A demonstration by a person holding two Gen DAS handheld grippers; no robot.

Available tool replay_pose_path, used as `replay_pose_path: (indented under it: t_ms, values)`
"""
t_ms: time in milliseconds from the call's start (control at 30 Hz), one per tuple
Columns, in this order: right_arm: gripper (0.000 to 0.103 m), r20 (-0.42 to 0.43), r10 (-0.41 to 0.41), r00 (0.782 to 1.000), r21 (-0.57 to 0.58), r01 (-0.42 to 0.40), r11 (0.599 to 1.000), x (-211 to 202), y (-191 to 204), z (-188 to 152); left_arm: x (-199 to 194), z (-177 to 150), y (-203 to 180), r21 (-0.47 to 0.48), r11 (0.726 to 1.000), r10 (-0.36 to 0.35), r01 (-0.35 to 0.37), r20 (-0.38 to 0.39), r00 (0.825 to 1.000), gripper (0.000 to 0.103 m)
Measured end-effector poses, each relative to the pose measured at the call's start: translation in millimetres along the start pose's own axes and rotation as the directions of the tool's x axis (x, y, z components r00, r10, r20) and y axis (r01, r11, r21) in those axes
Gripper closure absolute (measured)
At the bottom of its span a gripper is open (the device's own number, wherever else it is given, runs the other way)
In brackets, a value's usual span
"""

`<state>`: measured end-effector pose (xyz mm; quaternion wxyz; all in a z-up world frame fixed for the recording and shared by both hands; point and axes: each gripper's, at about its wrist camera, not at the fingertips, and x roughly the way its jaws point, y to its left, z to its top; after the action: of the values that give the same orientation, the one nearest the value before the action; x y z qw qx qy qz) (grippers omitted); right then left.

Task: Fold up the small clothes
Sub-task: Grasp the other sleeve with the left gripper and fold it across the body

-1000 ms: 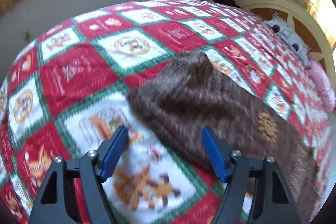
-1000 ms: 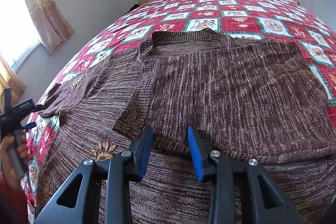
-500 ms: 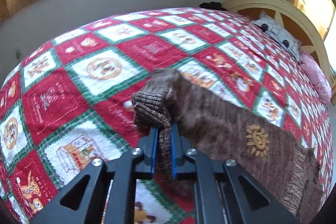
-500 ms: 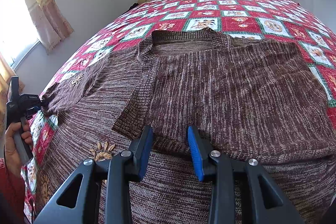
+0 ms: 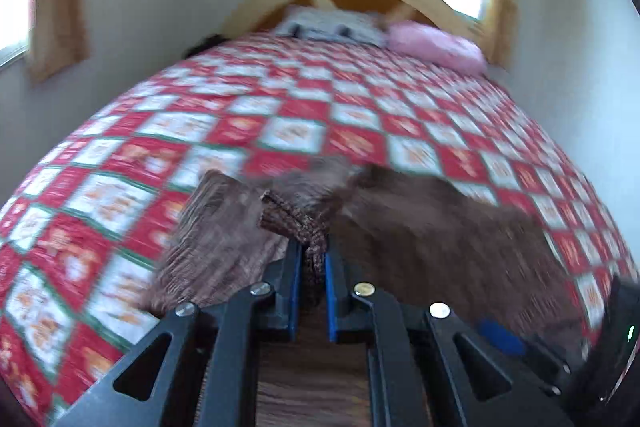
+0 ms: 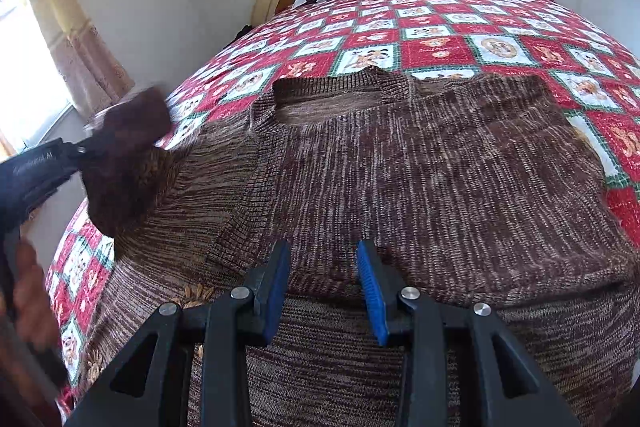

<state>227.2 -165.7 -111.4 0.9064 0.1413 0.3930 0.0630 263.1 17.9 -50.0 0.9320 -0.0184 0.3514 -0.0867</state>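
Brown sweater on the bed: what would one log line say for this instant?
left gripper: shut on sleeve cuff, lifted | right gripper: open, above sweater | quilt: underneath

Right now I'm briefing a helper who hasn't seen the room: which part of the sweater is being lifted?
On the bed's red patchwork quilt lies a brown knit sweater, neckline toward the headboard. Follow it to its left edge: the sleeve cuff, a darker ribbed band, is pinched in the left gripper and raised off the quilt, unlike the flat body below the open right gripper.
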Motion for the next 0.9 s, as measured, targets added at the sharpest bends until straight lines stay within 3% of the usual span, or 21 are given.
replay_pose_path:
  t_ms: [167,233,267,333,367,433,533,633,733,900]
  values:
    - [0.066,-0.006,0.002,1.000,0.005,-0.002,1.000,1.6,-0.6,0.7,24.8,-37.0,-23.1,0.047,0.999,0.023,-0.017,-0.129,0.991,0.089]
    - [0.066,-0.008,0.001,1.000,0.005,-0.001,1.000,2.1,0.1,1.1,13.5,-45.6,-25.2,0.082,0.996,0.029,-0.019,-0.130,0.991,0.079]
    - [0.066,-0.010,0.001,1.000,0.005,-0.001,1.000,2.4,0.1,1.0,4.1,-47.9,-22.4,0.091,0.996,0.035,-0.024,-0.123,0.992,0.070]
    - [0.066,-0.013,0.000,1.000,0.008,0.000,1.000,3.4,0.1,1.0,-17.2,-49.2,-8.8,0.052,0.998,0.035,-0.031,-0.091,0.995,0.020]
    - [0.066,-0.013,0.002,1.000,0.010,-0.002,1.000,3.4,-0.4,1.2,-22.7,-49.0,-1.8,0.026,0.999,0.040,-0.038,-0.063,0.997,0.016]
    - [0.062,-0.013,0.021,1.000,0.018,-0.020,1.000,2.5,-1.4,1.3,-35.8,-49.7,14.2,0.004,0.998,0.067,-0.067,-0.013,0.998,0.015]
    - [0.047,-0.008,0.094,0.996,0.064,-0.093,0.994,-2.3,-5.7,2.5,-22.4,-56.6,35.9,-0.016,0.991,0.132,-0.133,-0.058,0.990,0.015]
    - [0.045,0.005,0.158,0.987,0.137,-0.158,0.978,-10.5,-9.0,8.8,1.9,-74.2,58.9,-0.096,0.984,0.135,-0.153,-0.174,0.976,0.016]
    - [0.045,-0.005,0.249,0.969,0.226,-0.241,0.944,-10.7,-8.8,20.8,-5.3,-73.7,60.1,-0.140,0.984,0.089,-0.108,-0.132,0.987,0.009]
    - [0.045,-0.086,0.321,0.943,0.313,-0.280,0.908,18.1,1.2,48.0,-4.0,-78.5,47.4,-0.106,0.984,0.124,-0.141,-0.153,0.980,0.009]
